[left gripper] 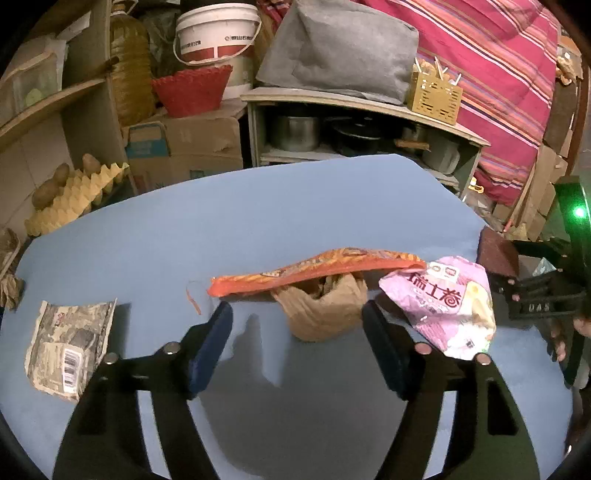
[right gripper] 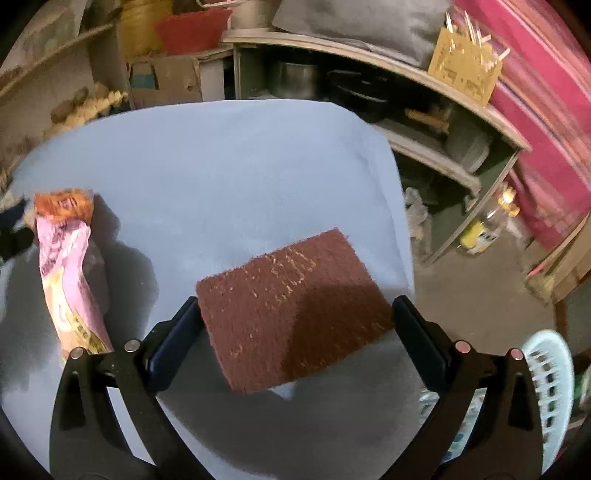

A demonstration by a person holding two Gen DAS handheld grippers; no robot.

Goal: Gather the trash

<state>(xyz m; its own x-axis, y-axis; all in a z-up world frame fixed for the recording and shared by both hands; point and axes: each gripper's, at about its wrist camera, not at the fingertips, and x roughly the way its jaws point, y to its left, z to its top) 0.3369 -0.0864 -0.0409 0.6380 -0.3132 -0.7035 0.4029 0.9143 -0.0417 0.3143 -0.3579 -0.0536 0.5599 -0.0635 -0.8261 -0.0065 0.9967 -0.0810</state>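
While several pieces of trash lie scattered across a blue-covered table, the crumpled brown paper wrapper sits just ahead of the left gripper, between the lines of its two dark blue pads, which stand apart and do not touch it. A long orange snack packet rests across the top of the brown wrapper, and a pink snack bag printed with red characters lies just beside both, toward the table's right side. Well apart on the left lies a flattened grey-and-cream wrapper bearing a barcode. Near the pink bag a thin loose orange strip curls on the cloth beside the orange packet's end.

In the right wrist view, the right gripper frames a reddish-brown scouring pad lying near the table's right edge; its jaws stand wide, with the pad between them, and whether the pads press on it cannot be told. The pink bag and the orange packet's end appear at that view's left. A pale blue slotted basket stands below the table edge at lower right.

Behind the table are a low shelf holding metal pots, a grey cloth bundle, a white bucket, a red basket and a striped pink blanket.
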